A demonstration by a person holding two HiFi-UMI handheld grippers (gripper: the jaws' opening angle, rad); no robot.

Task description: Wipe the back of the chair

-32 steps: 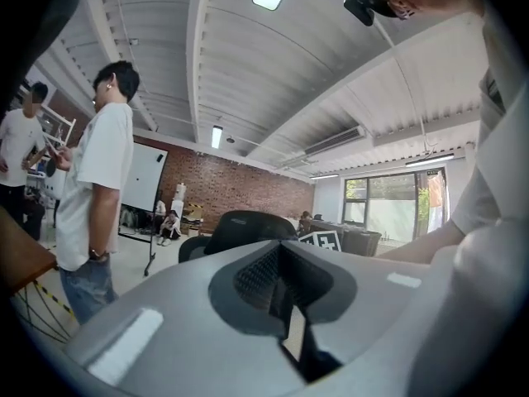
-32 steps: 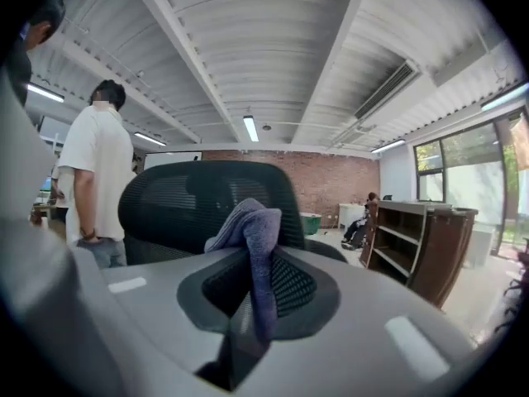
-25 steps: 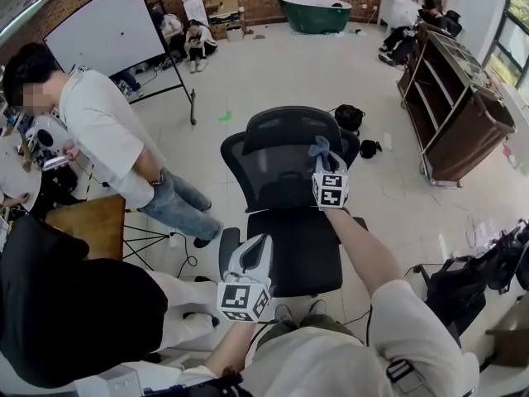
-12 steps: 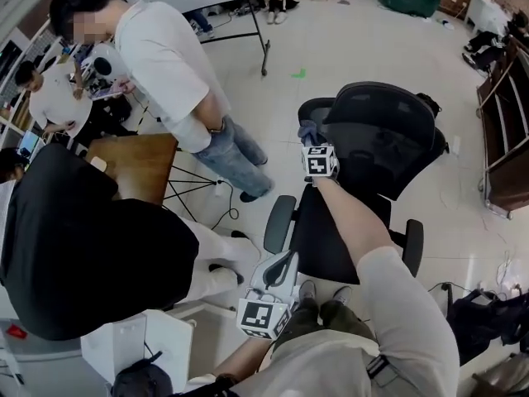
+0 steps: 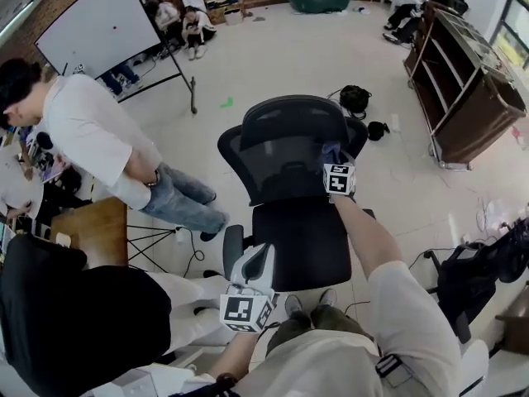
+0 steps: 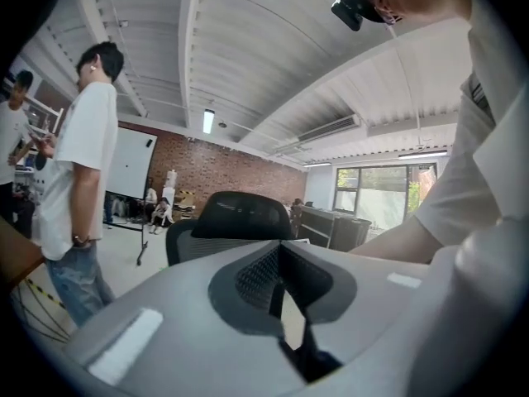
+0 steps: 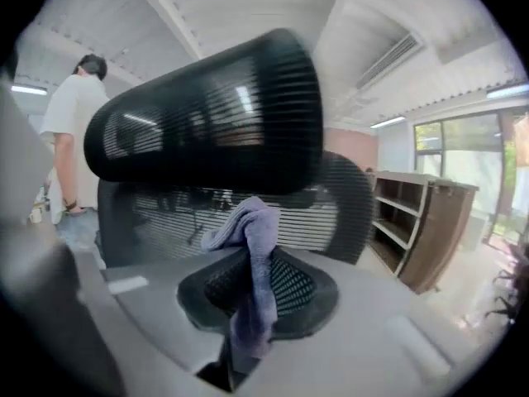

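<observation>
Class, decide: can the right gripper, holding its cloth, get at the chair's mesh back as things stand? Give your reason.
Probably yes. The right gripper, shut on the purple cloth, sits right at the mesh chair back, with nothing between them.

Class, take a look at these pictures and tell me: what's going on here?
A person holds a two-jaw tool in each hand. The right tool is shut on a purple cloth and holds it close to the mesh backrest of a black office chair. The left tool is shut and empty, held low, nearer the person.
</observation>
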